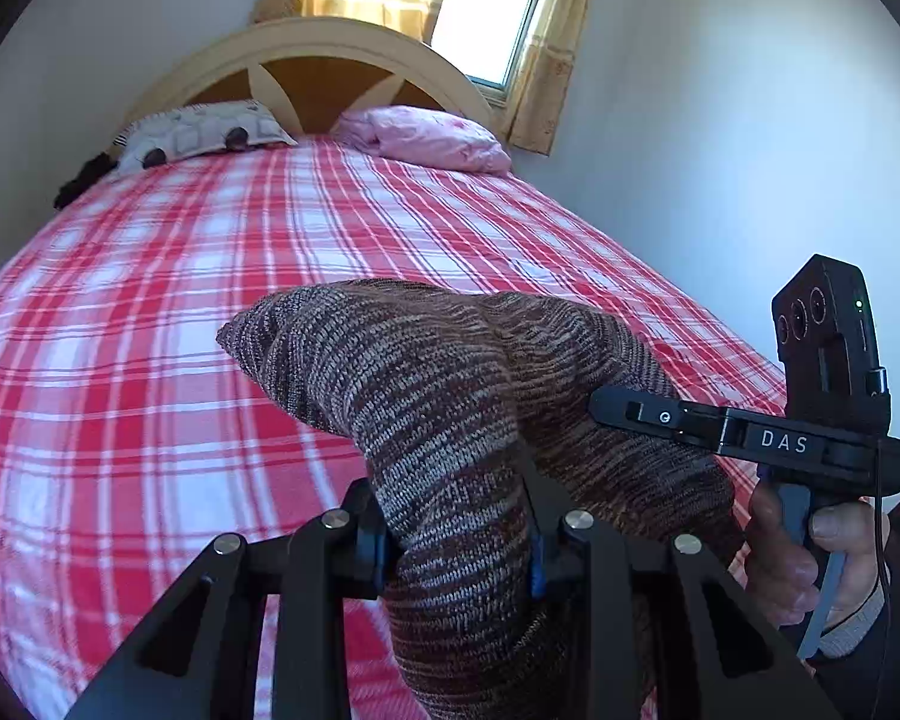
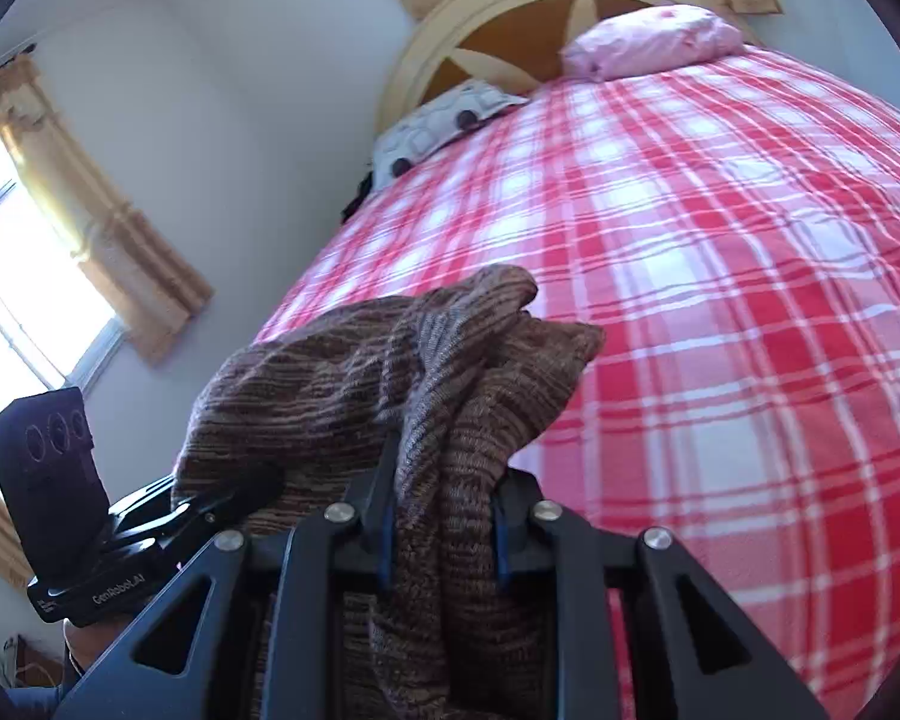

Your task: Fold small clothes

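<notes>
A brown-and-grey marled knit garment (image 1: 450, 396) hangs over a red-and-white plaid bedspread (image 1: 180, 312), with a pale pink pillow (image 1: 432, 135), a grey-white pillow with dark dots (image 1: 204, 132), and tan-yellow curtains (image 1: 546, 72) beyond.

A brown knit garment (image 1: 450, 420) bunches over the left gripper (image 1: 459, 546), burying the pads that clamp it, and its lower folds run off the bottom edge of the left wrist view. In the right wrist view the same cloth hides the contact faces of the right gripper (image 2: 441, 531) and covers the tips of the other tool beside it. The hand (image 1: 810, 564) on the right tool is half concealed by the handle and cut off by the frame. A dark object (image 1: 84, 177) beside the patterned pillow (image 1: 201, 132) is too small to identify.
</notes>
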`<state>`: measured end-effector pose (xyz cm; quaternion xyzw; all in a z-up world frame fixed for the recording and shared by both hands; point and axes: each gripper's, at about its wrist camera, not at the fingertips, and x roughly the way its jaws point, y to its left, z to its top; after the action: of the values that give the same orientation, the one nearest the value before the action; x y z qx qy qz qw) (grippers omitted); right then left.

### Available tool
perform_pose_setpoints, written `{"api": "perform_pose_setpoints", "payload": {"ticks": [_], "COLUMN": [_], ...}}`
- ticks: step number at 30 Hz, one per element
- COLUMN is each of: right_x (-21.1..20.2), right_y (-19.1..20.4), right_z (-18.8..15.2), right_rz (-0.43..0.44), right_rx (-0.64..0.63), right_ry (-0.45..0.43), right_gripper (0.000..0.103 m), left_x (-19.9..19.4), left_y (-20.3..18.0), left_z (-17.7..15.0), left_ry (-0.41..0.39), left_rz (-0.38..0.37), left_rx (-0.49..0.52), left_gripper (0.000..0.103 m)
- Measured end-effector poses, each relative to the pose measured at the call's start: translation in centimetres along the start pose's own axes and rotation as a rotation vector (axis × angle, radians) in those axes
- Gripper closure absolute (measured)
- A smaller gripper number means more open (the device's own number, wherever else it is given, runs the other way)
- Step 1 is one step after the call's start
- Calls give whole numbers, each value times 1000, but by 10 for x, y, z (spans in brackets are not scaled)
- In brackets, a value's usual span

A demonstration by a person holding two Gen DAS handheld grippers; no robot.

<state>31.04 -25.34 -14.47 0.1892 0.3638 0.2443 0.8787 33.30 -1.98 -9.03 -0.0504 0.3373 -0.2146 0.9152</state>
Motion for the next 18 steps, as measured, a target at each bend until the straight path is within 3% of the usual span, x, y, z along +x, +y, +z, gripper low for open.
{"api": "perform_pose_setpoints", "payload": {"ticks": [7, 18], "right_x": [7, 31], "right_y": [59, 142], "right_z": [-15, -45], "right_rz": [81, 160], "right_rx": [-49, -148], "right_ry": [9, 64], "right_gripper": [77, 77], "left_x": [-61, -133], "left_y": [22, 69], "left_z": [-16, -52], "left_ry": [-64, -109], "left_rz": [95, 185], "left_rx": [4, -67], "left_gripper": [70, 70]}}
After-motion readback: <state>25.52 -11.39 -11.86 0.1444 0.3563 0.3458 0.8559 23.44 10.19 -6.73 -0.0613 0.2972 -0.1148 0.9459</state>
